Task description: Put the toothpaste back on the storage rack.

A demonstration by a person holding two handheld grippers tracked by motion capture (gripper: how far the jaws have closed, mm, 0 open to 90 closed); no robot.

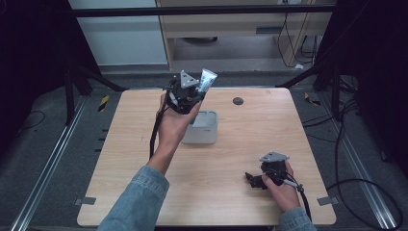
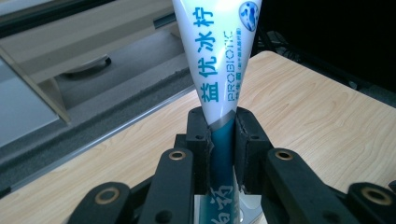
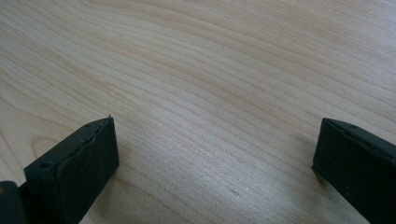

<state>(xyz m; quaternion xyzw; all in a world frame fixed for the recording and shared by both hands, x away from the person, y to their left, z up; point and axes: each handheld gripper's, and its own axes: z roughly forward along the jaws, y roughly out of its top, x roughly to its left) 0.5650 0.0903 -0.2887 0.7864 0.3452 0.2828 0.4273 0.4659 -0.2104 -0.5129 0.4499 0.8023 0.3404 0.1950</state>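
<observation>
A white and teal toothpaste tube [image 2: 212, 70] stands up between the jaws of my left gripper [image 2: 222, 128], which is shut on its teal lower part. In the high view that left gripper [image 1: 195, 89] is lifted above the far middle of the table, the tube [image 1: 207, 78] sticking up and to the right from it. Just below the hand sits a white square box [image 1: 203, 129], open at the top. My right gripper [image 1: 251, 179] rests low at the near right of the table, open, with bare wood between its jaws [image 3: 215, 140].
A small dark round spot [image 1: 237, 101] marks the far part of the wooden table [image 1: 250, 139]. Black stands and cables flank both sides on the floor. A pale cabinet stands beyond the table's far edge.
</observation>
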